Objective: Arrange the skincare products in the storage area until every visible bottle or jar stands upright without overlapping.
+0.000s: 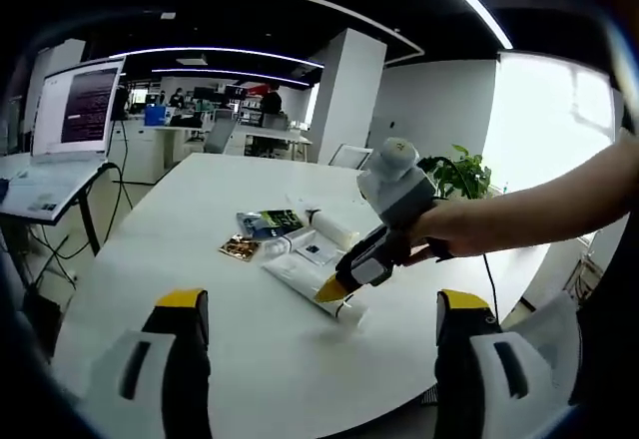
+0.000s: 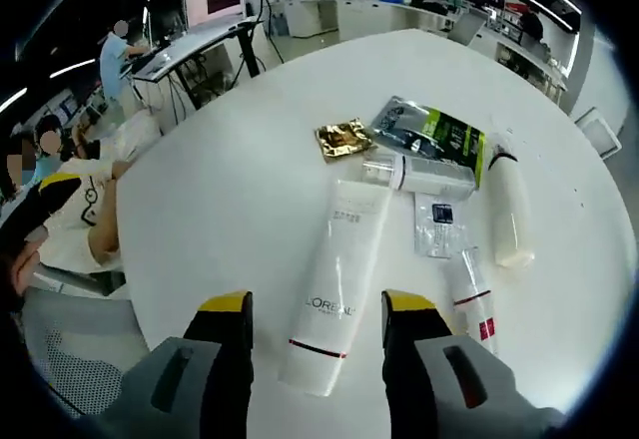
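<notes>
- The big white L'Oréal tube (image 2: 334,289) lies flat on the round white table (image 2: 220,180), and it's our landmark for everything else.
- Right gripper (image 2: 315,331) hangs right over the tube's lower end, jaws spread wide, one yellow-tipped finger on each side of the tube, nothing clamped.
- In the left gripper view that same right gripper (image 1: 344,281) comes in from the right in a person's hand (image 1: 439,234), its yellow tip down at the tube (image 1: 305,281); whether it touches, can't tell.
- Left gripper (image 1: 319,319) sits back from the tube near the table edge, jaws wide apart and holding nothing.
- Just past the tube's far end: a small gold sachet (image 2: 344,138), flat on the table.
- Lying crosswise at the tube's far end is a clear-capped bottle (image 2: 424,175), on its side.
- Beyond that bottle, a dark and green packet (image 2: 429,130), flat.
- Beside the tube, a small white sachet (image 2: 437,224) with a dark square print.
- Further out on that side, a white bottle (image 2: 507,215) on its side.
- Near the tube's lower end, a slim tube with red marks (image 2: 471,299), also lying down.
- Nothing stands upright yet.
</notes>
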The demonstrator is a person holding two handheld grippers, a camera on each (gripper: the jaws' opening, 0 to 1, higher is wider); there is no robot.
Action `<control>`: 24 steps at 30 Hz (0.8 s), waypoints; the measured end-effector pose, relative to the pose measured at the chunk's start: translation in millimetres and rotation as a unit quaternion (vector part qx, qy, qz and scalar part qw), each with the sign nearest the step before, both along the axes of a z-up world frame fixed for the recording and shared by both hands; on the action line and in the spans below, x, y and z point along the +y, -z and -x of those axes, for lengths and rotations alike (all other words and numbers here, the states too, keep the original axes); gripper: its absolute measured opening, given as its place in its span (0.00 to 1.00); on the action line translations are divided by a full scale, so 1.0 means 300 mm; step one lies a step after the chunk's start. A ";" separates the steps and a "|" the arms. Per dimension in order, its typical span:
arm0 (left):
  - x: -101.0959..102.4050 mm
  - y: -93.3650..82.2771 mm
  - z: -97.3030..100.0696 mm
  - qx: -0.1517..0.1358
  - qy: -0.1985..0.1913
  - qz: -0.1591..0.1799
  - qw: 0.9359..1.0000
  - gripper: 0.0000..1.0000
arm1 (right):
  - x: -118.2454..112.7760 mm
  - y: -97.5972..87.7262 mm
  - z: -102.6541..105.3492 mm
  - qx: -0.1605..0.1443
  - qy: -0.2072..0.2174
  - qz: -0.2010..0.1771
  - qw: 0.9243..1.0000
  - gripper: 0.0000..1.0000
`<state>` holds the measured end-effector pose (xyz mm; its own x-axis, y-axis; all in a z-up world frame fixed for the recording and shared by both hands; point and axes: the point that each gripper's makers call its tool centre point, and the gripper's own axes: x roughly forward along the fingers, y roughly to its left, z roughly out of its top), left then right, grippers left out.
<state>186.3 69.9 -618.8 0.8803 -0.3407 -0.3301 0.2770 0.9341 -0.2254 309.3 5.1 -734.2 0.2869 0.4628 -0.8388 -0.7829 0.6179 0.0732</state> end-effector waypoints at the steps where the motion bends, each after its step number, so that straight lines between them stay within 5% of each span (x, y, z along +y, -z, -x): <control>1: 0.000 0.002 0.000 0.001 0.001 -0.001 1.000 0.87 | -0.002 0.003 0.001 0.001 -0.001 0.003 1.000 0.51; 24: -0.004 0.016 0.003 0.010 0.005 -0.010 1.000 0.86 | 0.024 0.093 -0.066 -0.010 -0.020 0.055 0.998 0.44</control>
<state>185.4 68.7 -623.5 0.8700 -0.3425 -0.3548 0.2821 0.9358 -0.2116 329.2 12.1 -762.0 0.2876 0.3799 -0.8792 -0.8073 0.5901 -0.0092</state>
